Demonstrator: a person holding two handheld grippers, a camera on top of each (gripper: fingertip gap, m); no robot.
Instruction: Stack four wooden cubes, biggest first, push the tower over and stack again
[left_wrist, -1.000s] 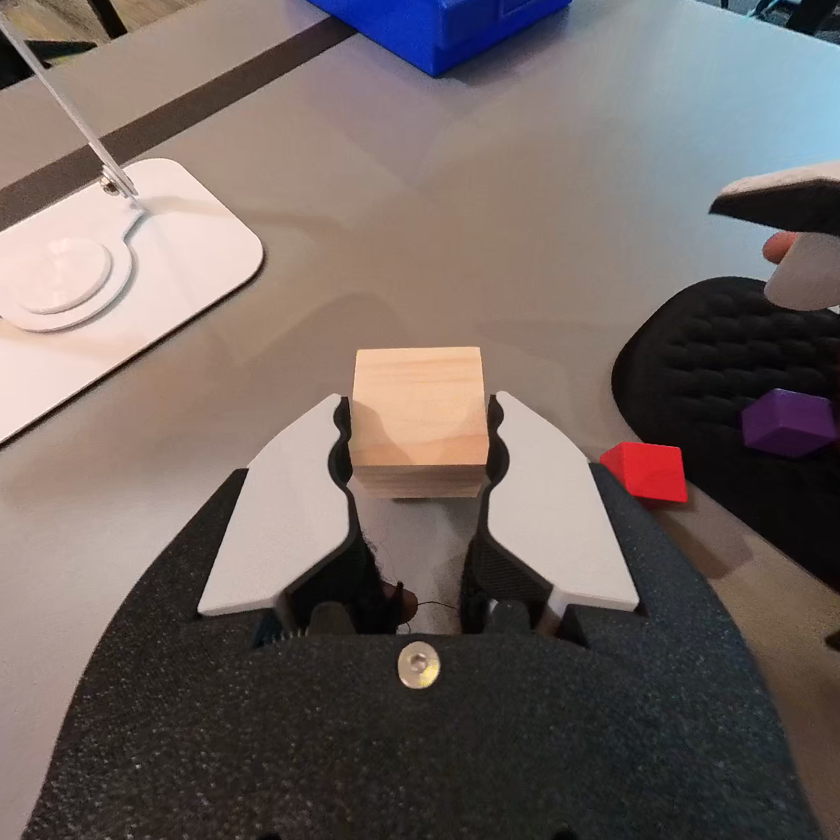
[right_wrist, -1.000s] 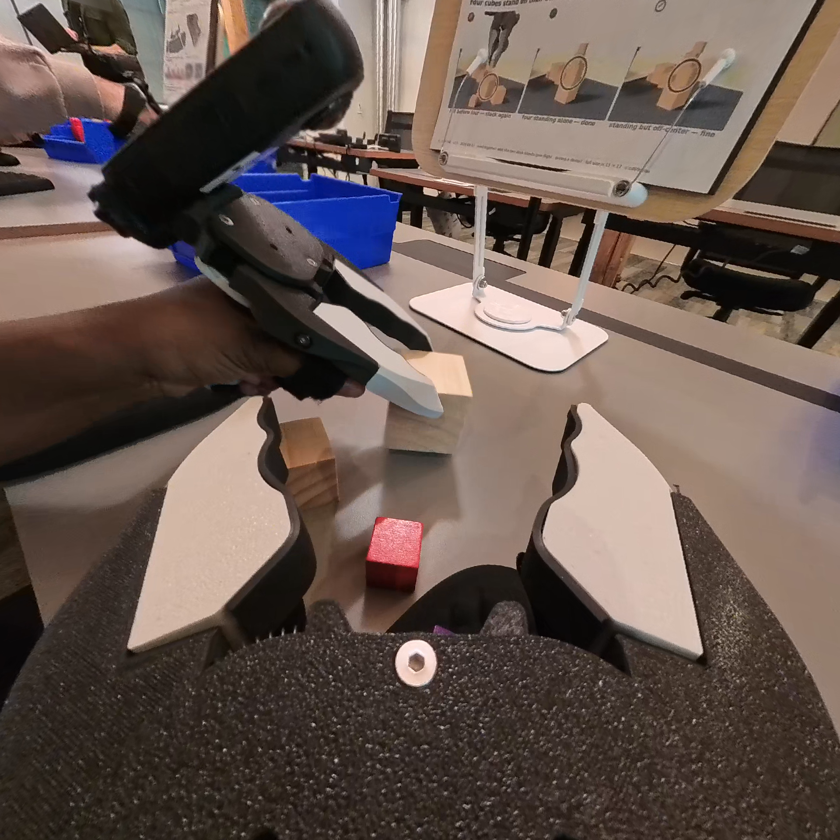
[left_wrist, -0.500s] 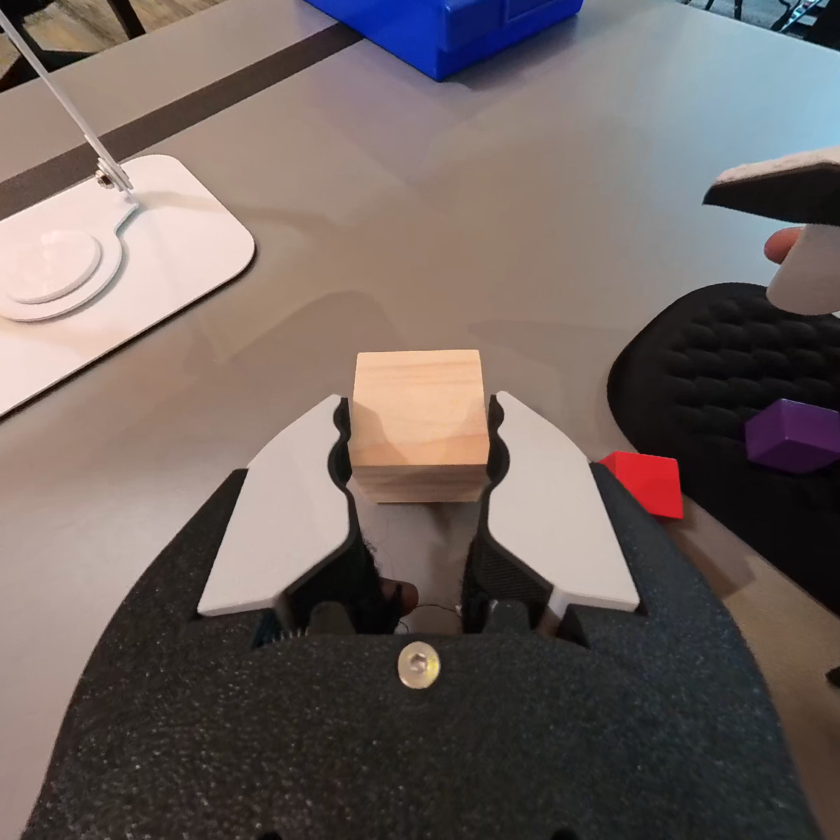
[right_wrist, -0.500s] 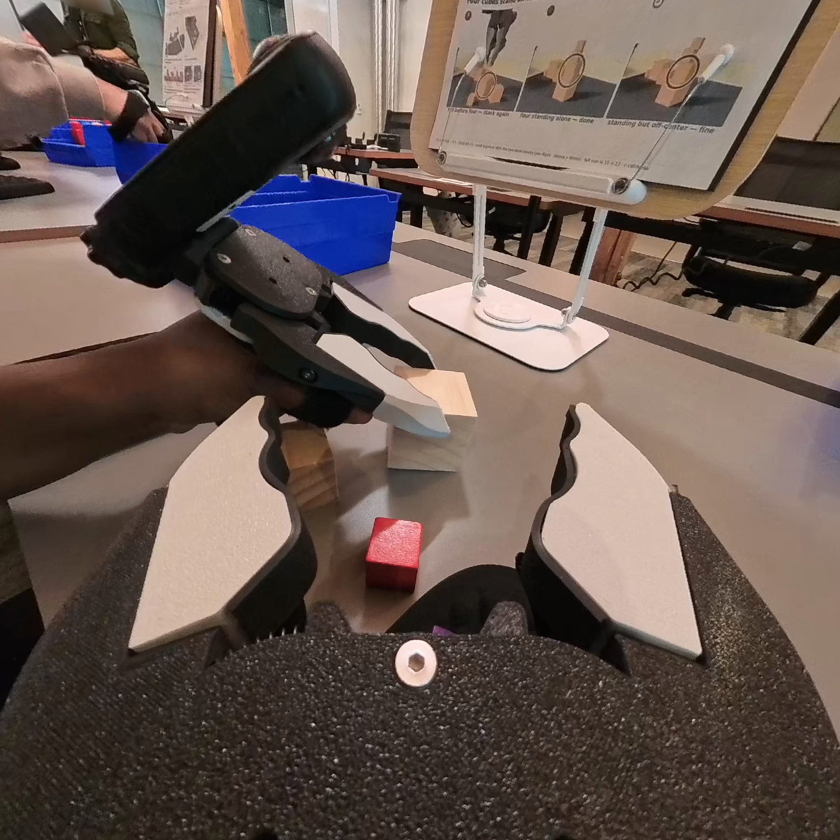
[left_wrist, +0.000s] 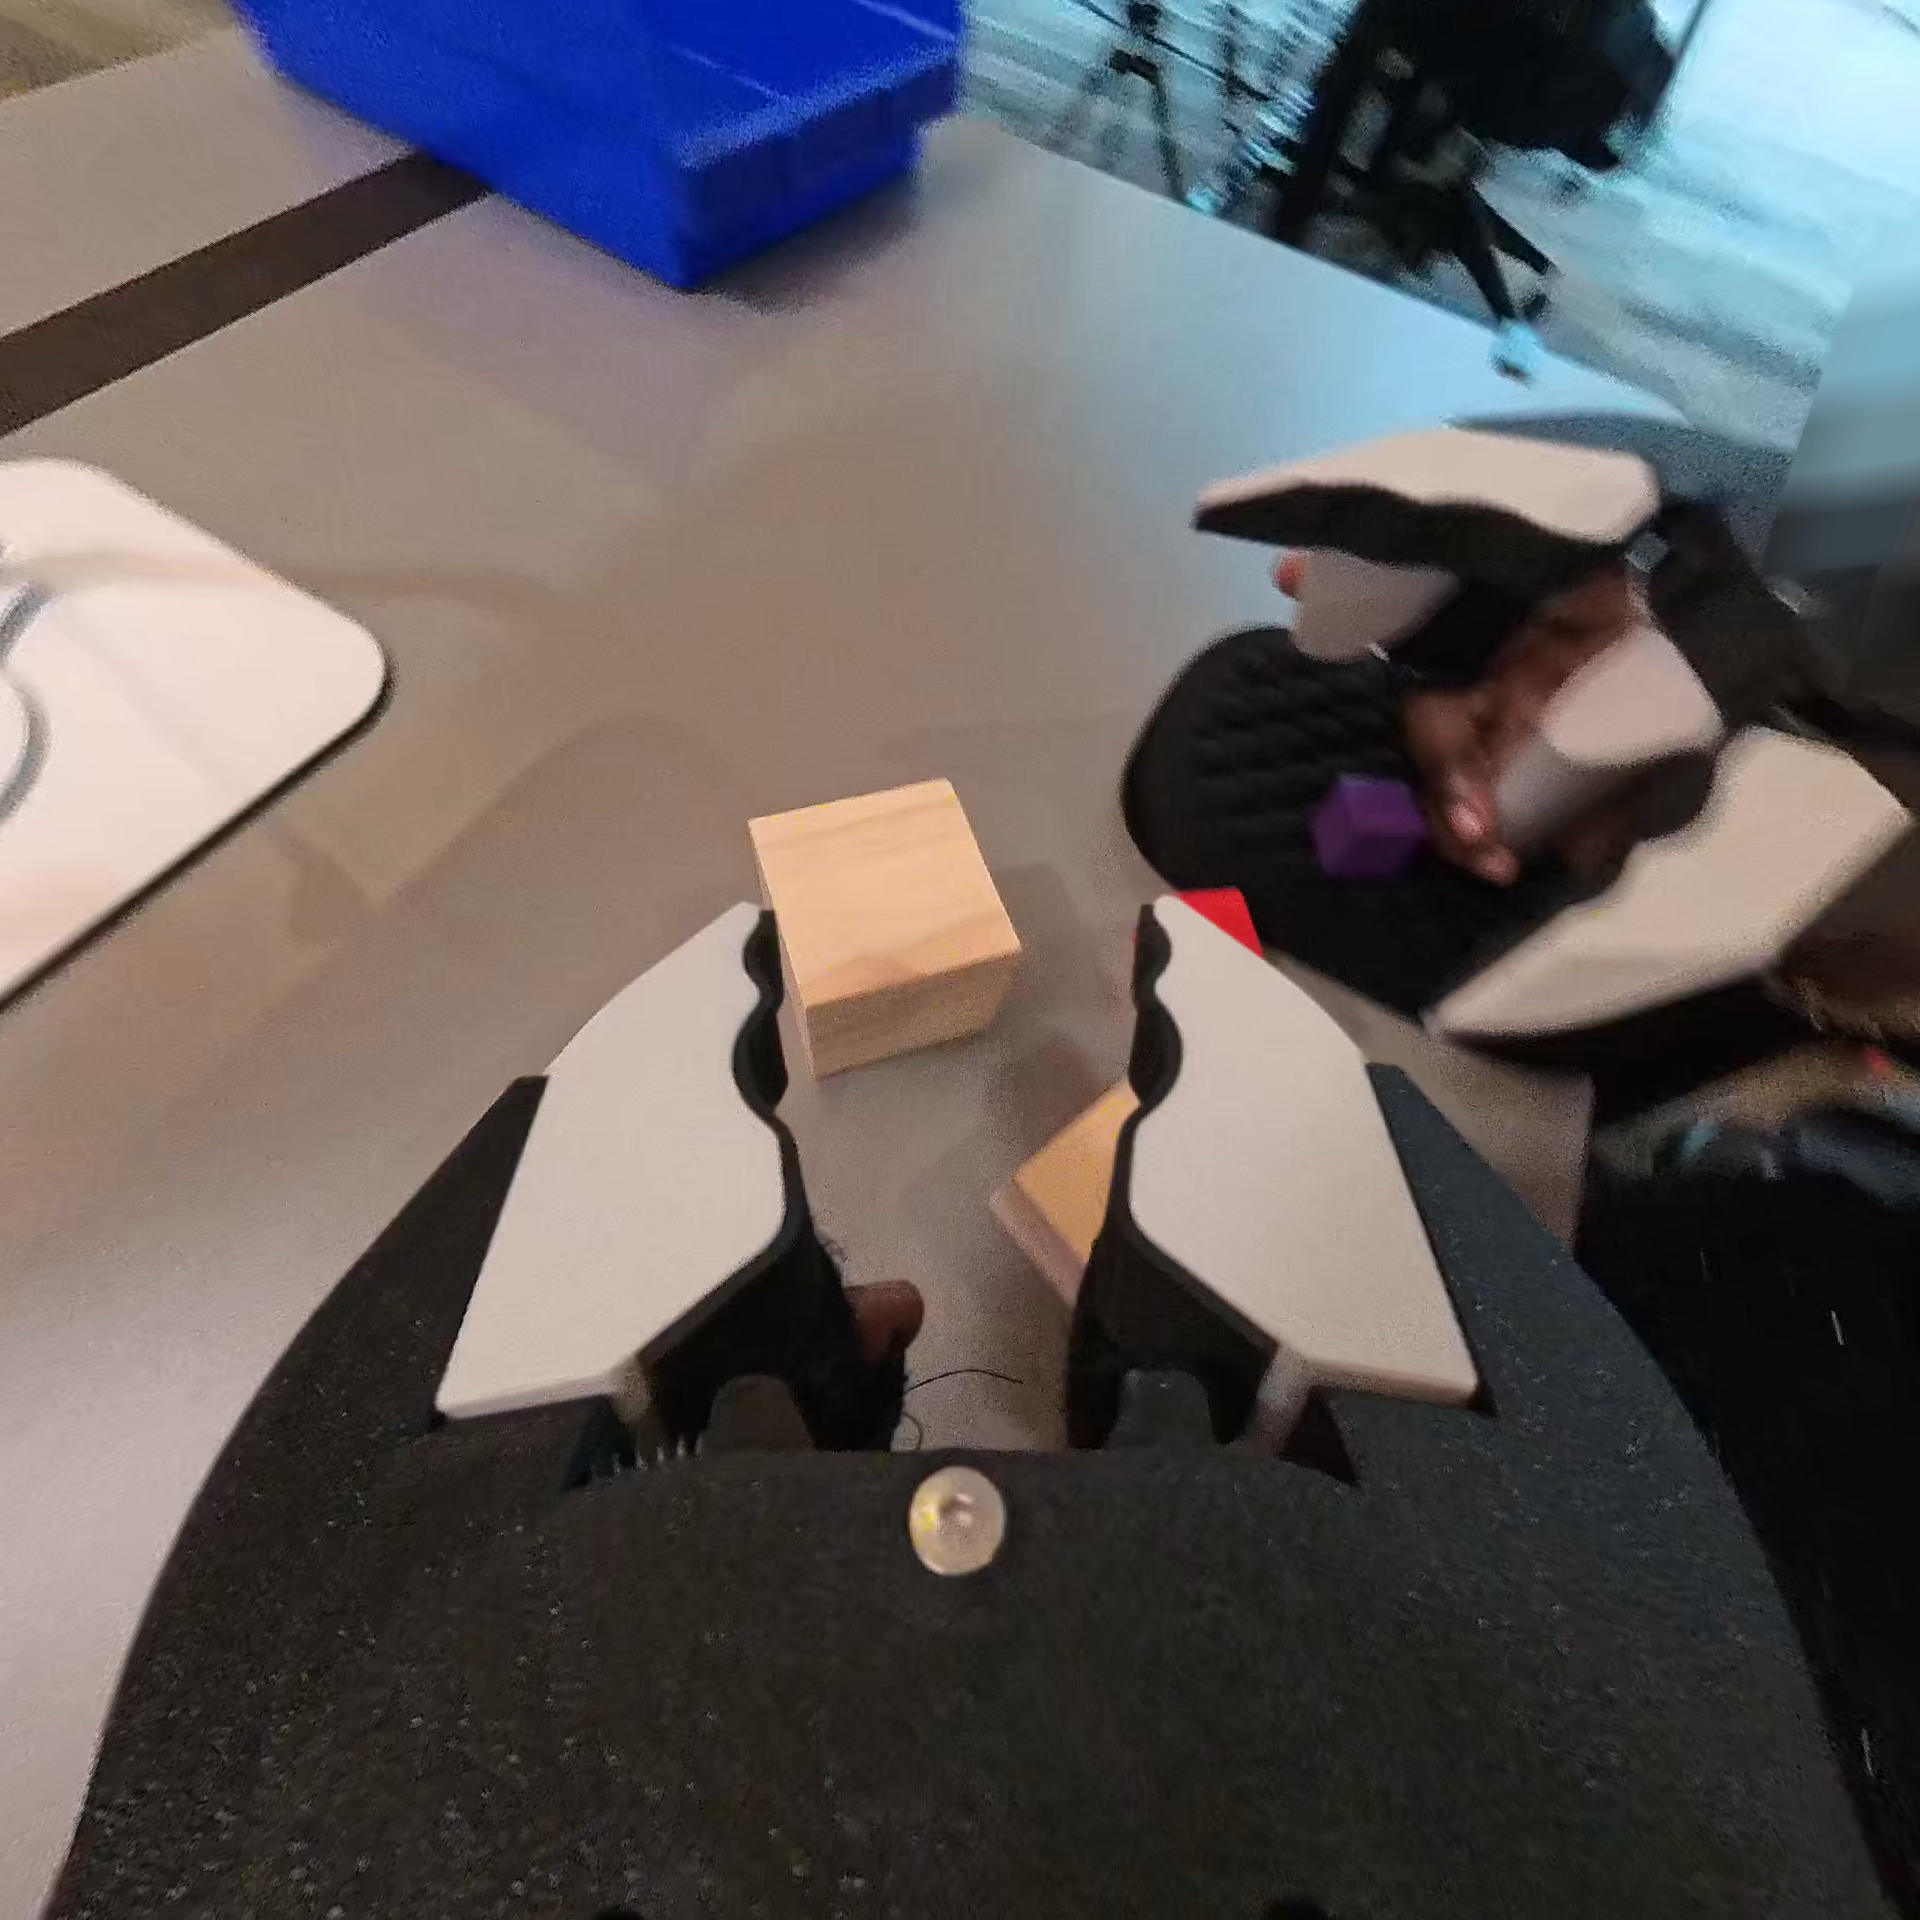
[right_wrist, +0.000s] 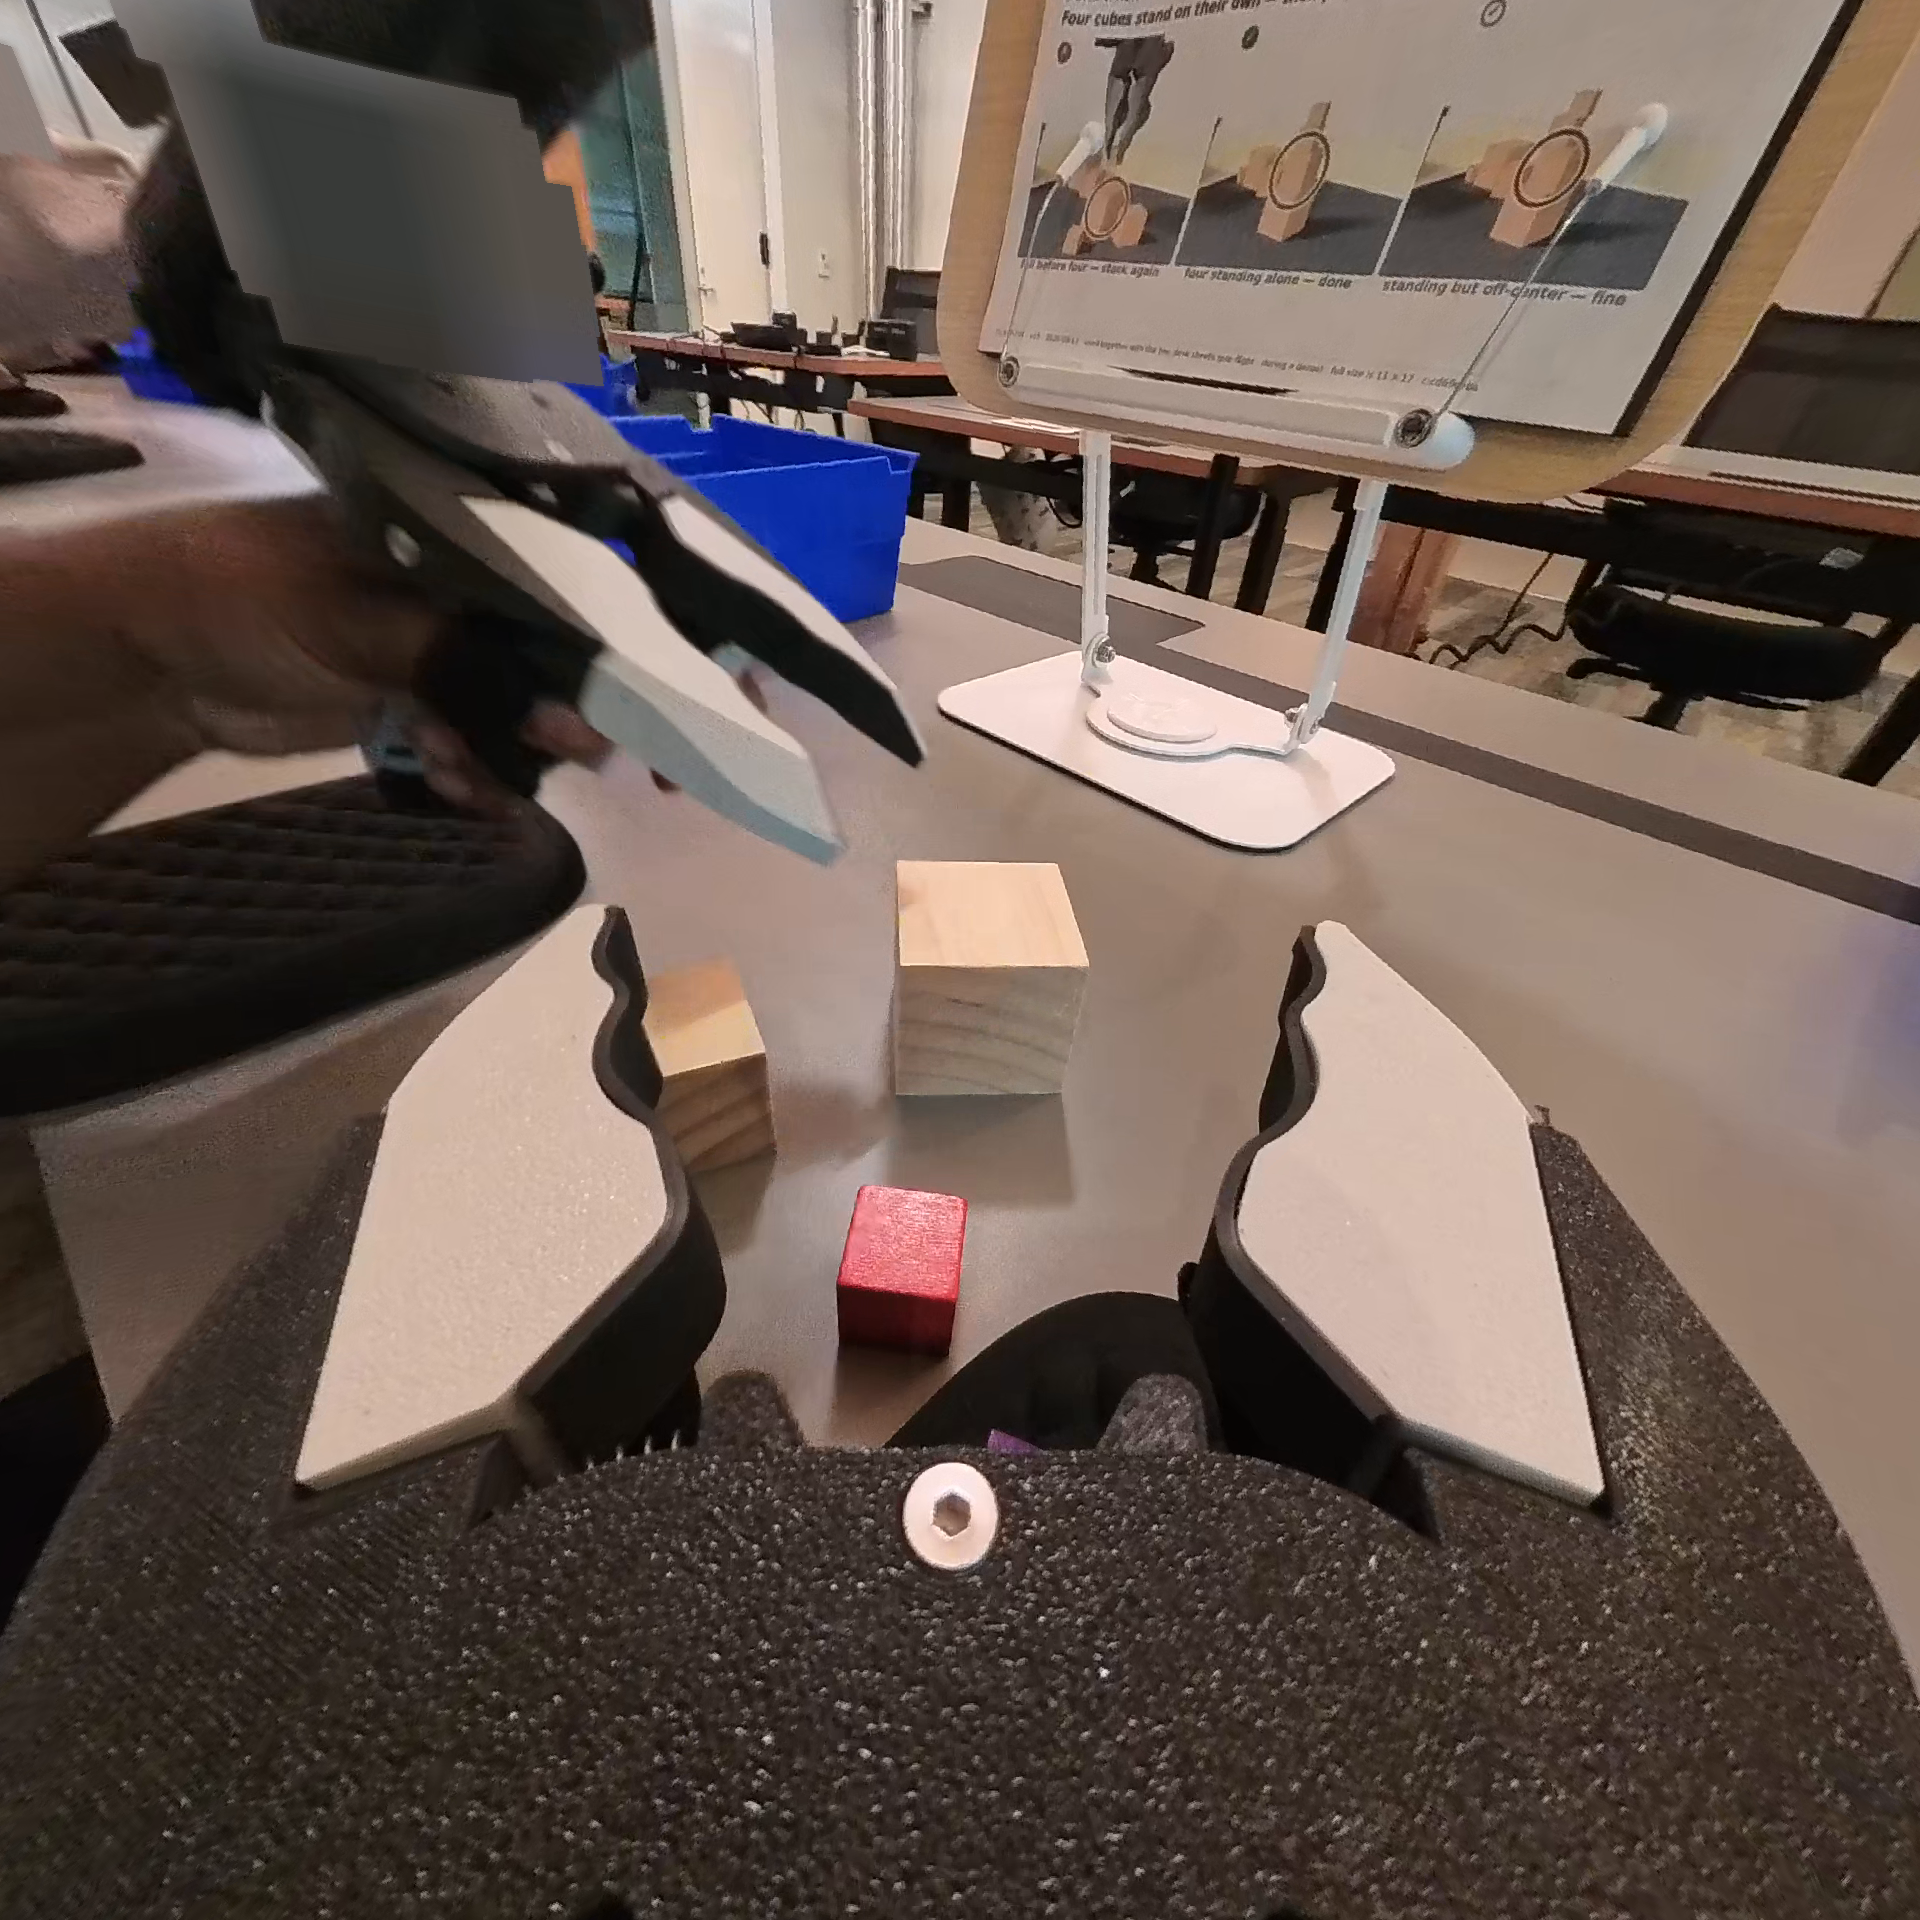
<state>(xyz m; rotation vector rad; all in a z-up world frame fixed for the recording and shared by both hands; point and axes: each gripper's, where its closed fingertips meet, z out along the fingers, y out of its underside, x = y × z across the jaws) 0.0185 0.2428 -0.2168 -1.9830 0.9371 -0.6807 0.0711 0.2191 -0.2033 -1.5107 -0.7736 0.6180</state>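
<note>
The big wooden cube (left_wrist: 883, 925) stands alone on the grey table (left_wrist: 935, 468); it also shows in the right wrist view (right_wrist: 987, 997). My left gripper (left_wrist: 951, 935) is open and empty, lifted above and behind that cube, not touching it; the right wrist view (right_wrist: 862, 795) shows it in the air. A smaller wooden cube (right_wrist: 712, 1070) and a red cube (right_wrist: 902, 1268) sit on the table close by. A purple cube (left_wrist: 1361, 826) lies on a black pad (left_wrist: 1247, 748). My right gripper (right_wrist: 961, 940) is wide open and empty, held over the pad.
A blue bin (left_wrist: 644, 135) stands at the back of the table. The white base (right_wrist: 1174, 748) of a stand with an instruction board is behind the cubes. A second black padded rest (right_wrist: 260, 914) lies at the left of the right wrist view.
My left gripper opened, let go of the big wooden cube and pulled up and back. The cube stays on the table. The right gripper has barely moved.
</note>
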